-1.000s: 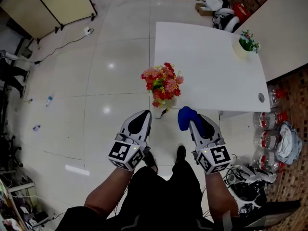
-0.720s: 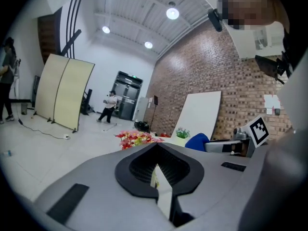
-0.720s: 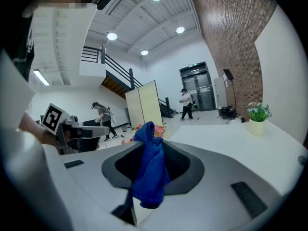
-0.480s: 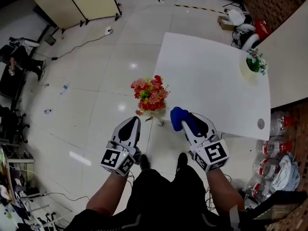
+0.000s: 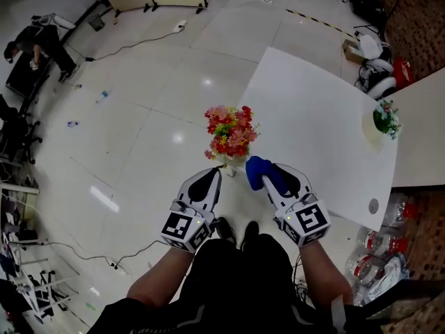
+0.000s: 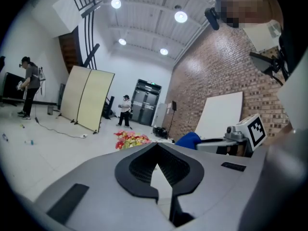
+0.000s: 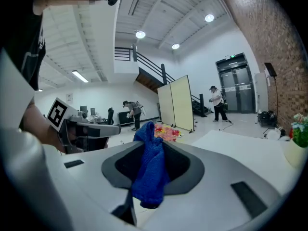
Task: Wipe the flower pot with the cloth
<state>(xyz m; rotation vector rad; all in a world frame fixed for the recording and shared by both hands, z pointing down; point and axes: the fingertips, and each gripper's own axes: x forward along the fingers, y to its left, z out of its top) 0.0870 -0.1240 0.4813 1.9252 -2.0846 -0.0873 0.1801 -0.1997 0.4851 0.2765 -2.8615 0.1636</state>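
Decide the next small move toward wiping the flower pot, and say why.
Probably ease the right gripper forward and left until the blue cloth meets the flower pot. That gripper already clamps the cloth, which appears just short of the pot, on its right. The left gripper, shut and empty, sits on the pot's other side.

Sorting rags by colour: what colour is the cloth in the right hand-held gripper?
Plain bright blue; the cloth shows best in the right gripper view.
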